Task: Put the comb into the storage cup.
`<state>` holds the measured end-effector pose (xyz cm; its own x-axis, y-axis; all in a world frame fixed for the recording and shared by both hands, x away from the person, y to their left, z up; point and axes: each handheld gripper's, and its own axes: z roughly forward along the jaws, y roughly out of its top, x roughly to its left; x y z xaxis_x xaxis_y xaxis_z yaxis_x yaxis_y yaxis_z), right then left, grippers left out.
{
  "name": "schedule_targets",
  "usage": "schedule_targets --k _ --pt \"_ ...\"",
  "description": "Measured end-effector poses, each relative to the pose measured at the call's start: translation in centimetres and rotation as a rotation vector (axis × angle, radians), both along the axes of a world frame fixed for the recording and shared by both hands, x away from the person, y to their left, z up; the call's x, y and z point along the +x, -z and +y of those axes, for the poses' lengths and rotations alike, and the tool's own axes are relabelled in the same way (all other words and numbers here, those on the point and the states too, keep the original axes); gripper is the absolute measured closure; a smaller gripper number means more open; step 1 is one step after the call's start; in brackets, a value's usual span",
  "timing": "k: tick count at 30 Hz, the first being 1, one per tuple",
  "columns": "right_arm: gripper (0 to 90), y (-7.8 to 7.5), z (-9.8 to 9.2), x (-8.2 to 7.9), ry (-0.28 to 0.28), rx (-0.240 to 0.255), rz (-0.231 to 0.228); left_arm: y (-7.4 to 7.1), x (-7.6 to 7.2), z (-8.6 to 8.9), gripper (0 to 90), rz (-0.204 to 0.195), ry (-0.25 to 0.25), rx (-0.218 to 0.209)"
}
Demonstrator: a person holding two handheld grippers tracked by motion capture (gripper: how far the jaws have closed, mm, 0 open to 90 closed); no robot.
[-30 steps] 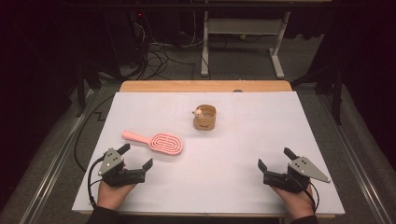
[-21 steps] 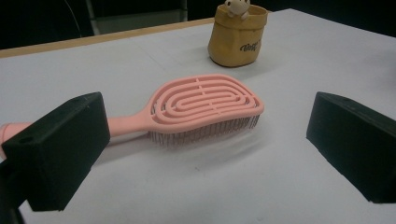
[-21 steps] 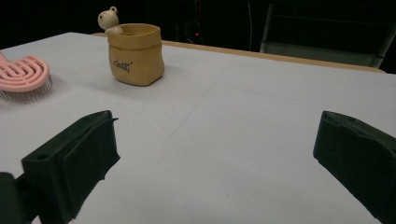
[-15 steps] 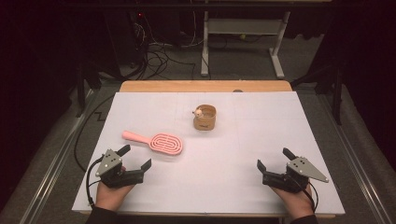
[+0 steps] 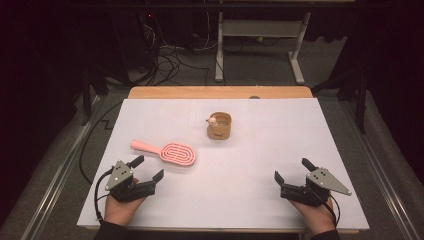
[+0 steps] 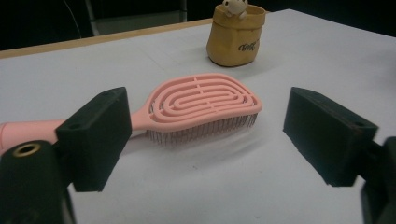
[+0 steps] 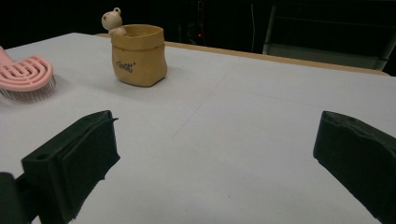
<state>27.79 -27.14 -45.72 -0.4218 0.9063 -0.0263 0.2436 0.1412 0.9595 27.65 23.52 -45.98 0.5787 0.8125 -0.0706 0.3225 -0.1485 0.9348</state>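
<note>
Your left gripper (image 5: 149,169) sits at the near left of the white table (image 5: 260,165), jaws spread wide and holding nothing. Your right gripper (image 5: 293,173) rests at the near right, jaws just as wide apart, nothing between them. Just beyond your left jaws lies the pink hairbrush (image 5: 167,151), bristles down, handle pointing left. Farther back, near the centre, stands the tan pot (image 5: 219,125) with a little bear figure (image 5: 212,120) on its rim.

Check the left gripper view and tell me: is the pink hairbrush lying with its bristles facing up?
No. The pink hairbrush lies bristles down on the white table, its slotted back facing up.
</note>
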Motion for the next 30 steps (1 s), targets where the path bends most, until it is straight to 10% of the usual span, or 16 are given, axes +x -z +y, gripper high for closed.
schedule_targets --k 11,30 --pt "0.2 0.06 -0.05 0.00 -0.001 0.005 0.000 0.08 0.08 0.35 44.1 0.006 -0.073 -0.006" --pt "0.2 -0.01 -0.09 -0.06 0.001 0.003 -0.002 -0.08 0.03 0.55 76.0 0.007 -0.023 0.040"
